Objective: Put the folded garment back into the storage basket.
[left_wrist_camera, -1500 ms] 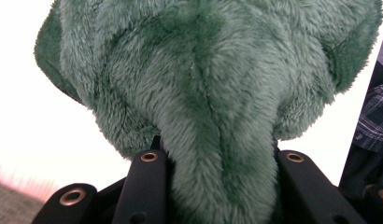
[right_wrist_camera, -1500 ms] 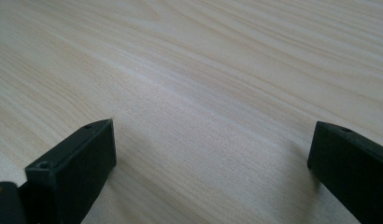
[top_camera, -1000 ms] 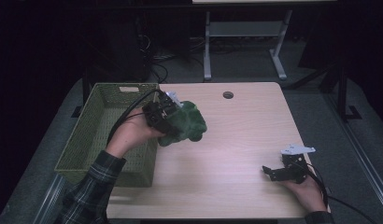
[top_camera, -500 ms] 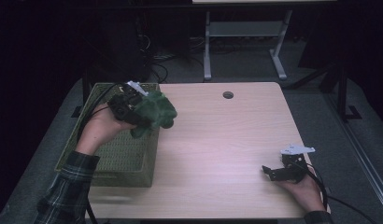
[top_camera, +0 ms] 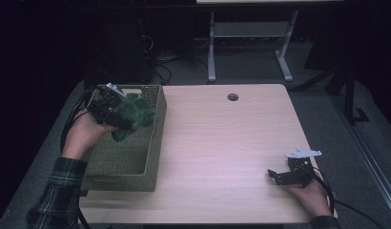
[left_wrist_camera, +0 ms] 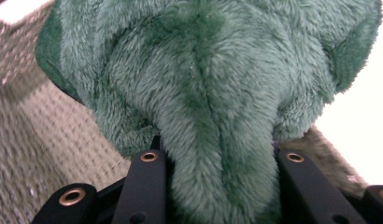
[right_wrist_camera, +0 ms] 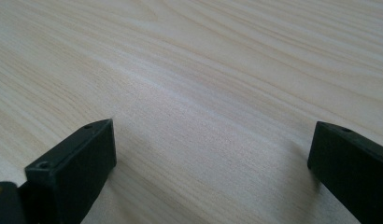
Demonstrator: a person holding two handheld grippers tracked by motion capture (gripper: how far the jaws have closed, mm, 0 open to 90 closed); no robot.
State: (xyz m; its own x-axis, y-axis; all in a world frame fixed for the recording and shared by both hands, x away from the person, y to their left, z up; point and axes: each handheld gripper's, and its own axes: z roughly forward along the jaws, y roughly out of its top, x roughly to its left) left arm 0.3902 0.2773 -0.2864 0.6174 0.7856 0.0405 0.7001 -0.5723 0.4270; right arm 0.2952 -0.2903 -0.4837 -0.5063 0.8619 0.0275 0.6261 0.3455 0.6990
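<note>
A green plush toy (top_camera: 133, 116) hangs over the woven basket (top_camera: 153, 143) at the table's left side, clamped in my left gripper (top_camera: 118, 114). In the left gripper view the plush toy (left_wrist_camera: 213, 93) bulges between the two black jaws, with the basket's weave (left_wrist_camera: 35, 135) behind it. My right gripper (top_camera: 274, 176) rests on the wooden table (top_camera: 222, 143) near the front right corner, held by a hand. Its jaws stand wide apart in the right gripper view, with bare tabletop (right_wrist_camera: 203, 116) between them.
A round cable hole (top_camera: 232, 97) marks the table's far edge. Cables trail from both grippers. A metal desk frame (top_camera: 246, 43) stands on the dark floor beyond the table.
My left gripper has carried the plush toy leftward, from above the table beside the basket to above the basket's inside. The right gripper has stayed put.
</note>
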